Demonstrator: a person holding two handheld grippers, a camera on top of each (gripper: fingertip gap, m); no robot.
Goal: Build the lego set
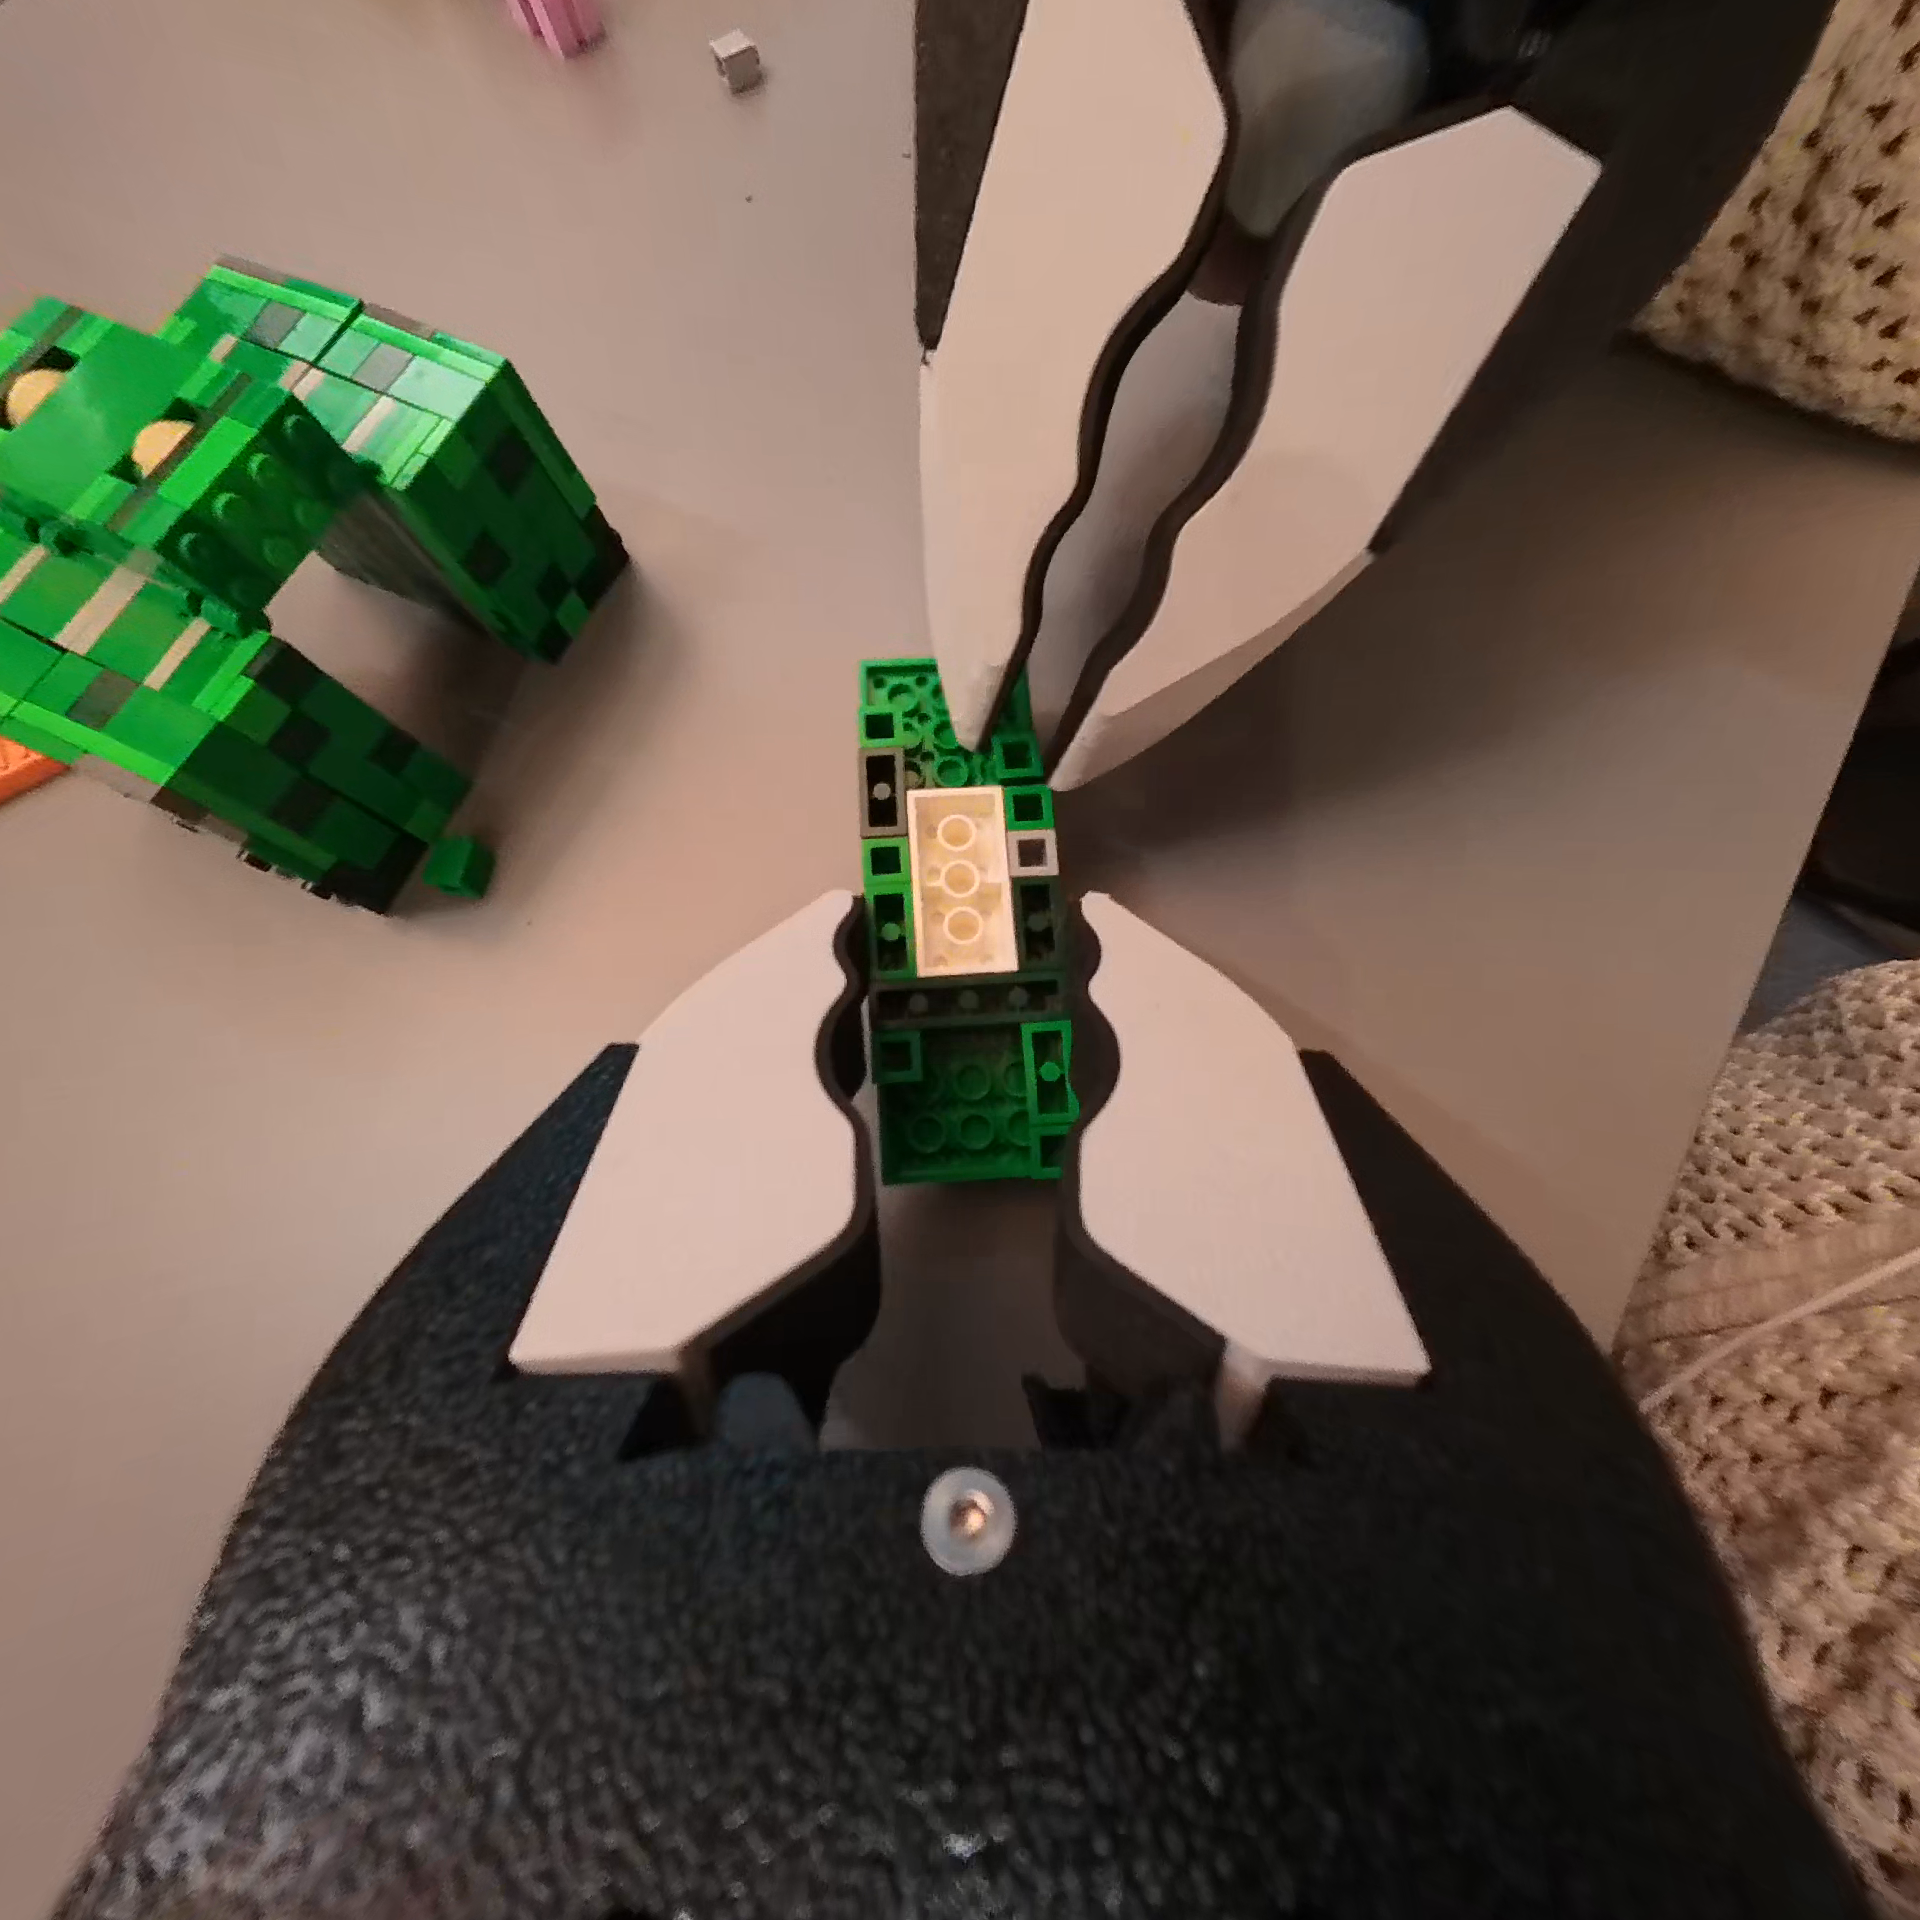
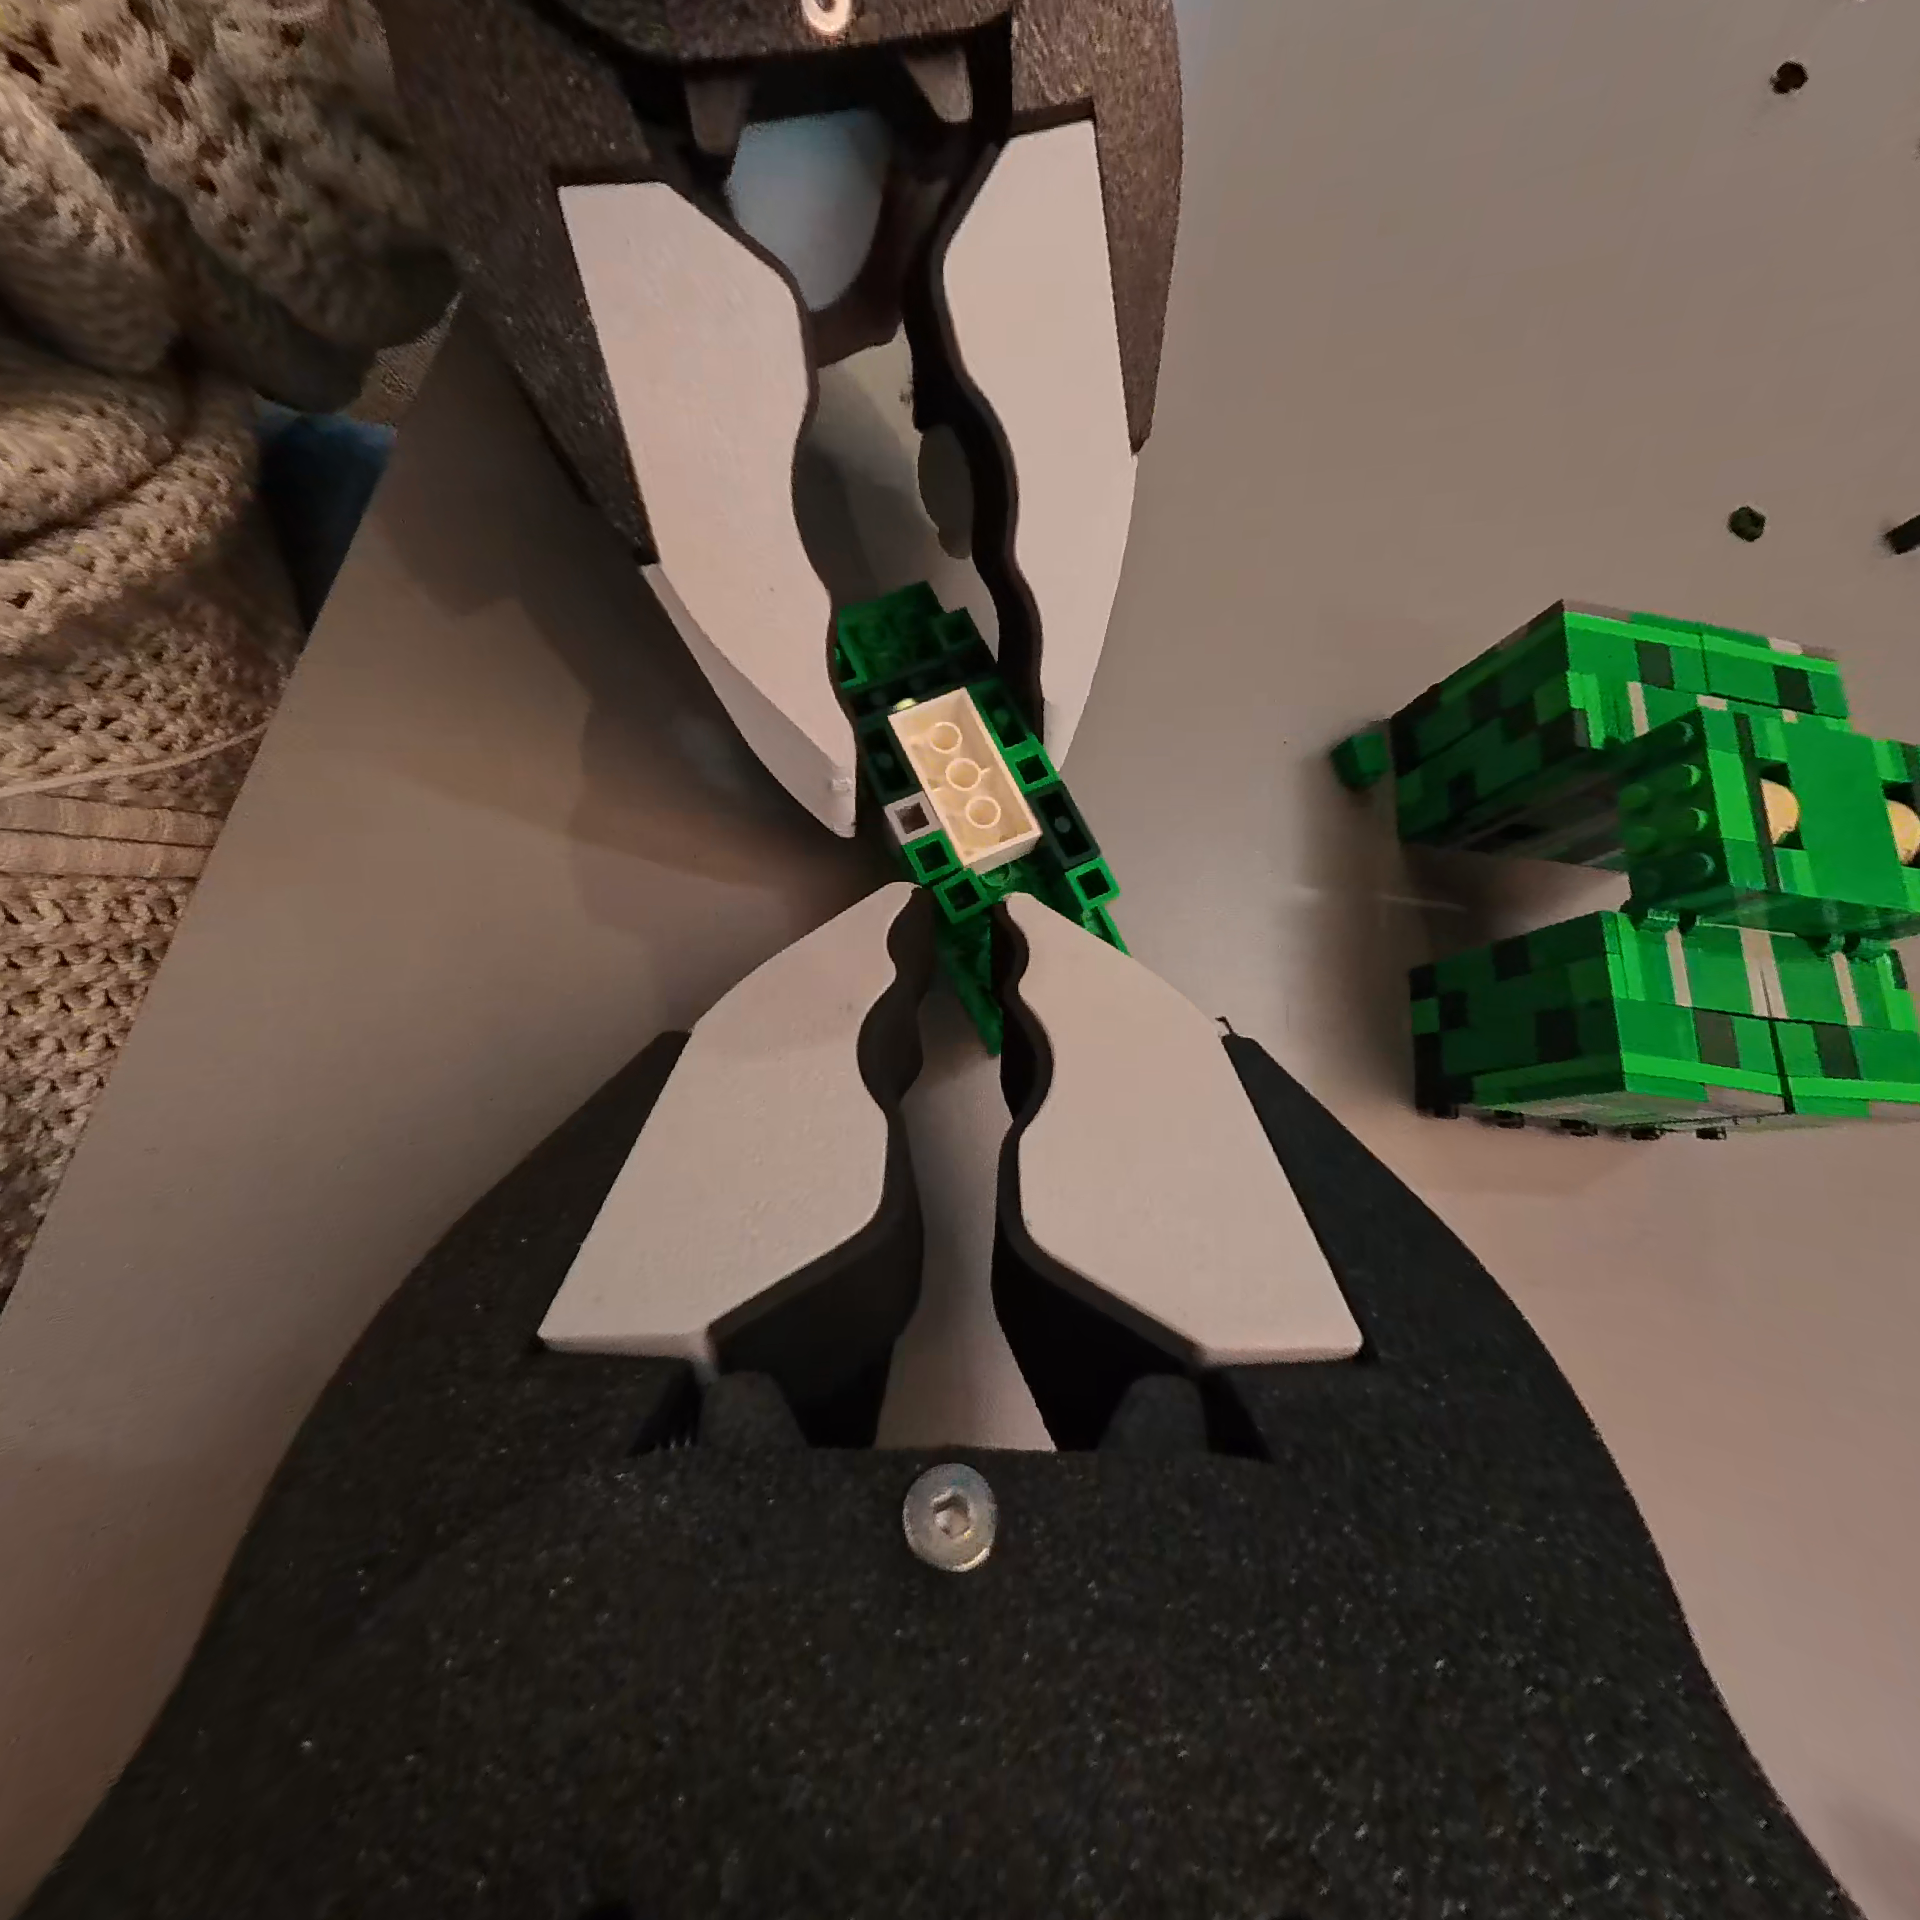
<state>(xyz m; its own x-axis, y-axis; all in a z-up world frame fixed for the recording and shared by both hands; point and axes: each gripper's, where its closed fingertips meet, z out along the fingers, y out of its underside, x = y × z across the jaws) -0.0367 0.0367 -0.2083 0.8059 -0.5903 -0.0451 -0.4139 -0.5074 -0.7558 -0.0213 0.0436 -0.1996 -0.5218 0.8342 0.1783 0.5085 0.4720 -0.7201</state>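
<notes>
A small green brick sub-assembly with a white three-stud brick in its middle is held above the grey table. My left gripper is shut on its sides at the near end. My right gripper comes in from the top and is shut on the far end. In the right wrist view, my right gripper pinches the near end of the sub-assembly. The left gripper clamps around the white brick. A large green blocky build lies on the table, also in the right wrist view.
A knitted beige blanket lies past the table's edge, also in the right wrist view. Pink pieces and a small grey cube sit at the far side. An orange piece shows under the large build. Small dark bits lie on the table. Left and right tips are no more than a few centimetres apart.
</notes>
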